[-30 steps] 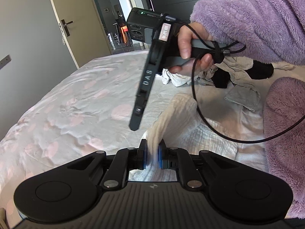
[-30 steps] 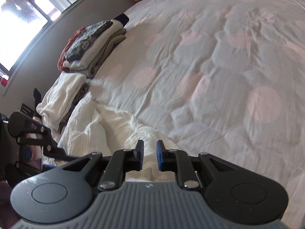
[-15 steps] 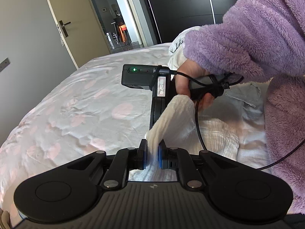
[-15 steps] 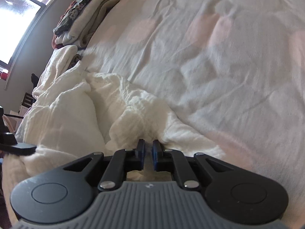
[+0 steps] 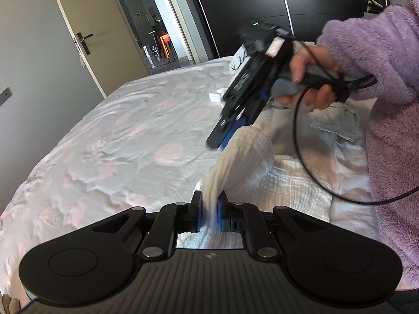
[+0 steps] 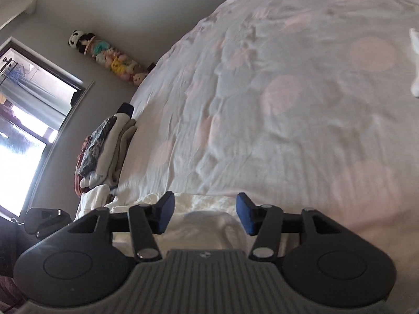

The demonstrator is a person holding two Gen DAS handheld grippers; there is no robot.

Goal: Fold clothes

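A bedroom, with a pink-spotted bedspread [image 6: 301, 110] stretching ahead of both tools. The left gripper [image 5: 209, 216] pinches a raised ridge of the white garment [image 5: 282, 183], likely anchoring a fold. The right gripper [image 6: 205, 213] hangs wide apart and empty above that cloth.

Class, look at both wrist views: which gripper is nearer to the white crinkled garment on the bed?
Left. The left gripper is shut on the white garment; the right gripper is open, raised just above it.
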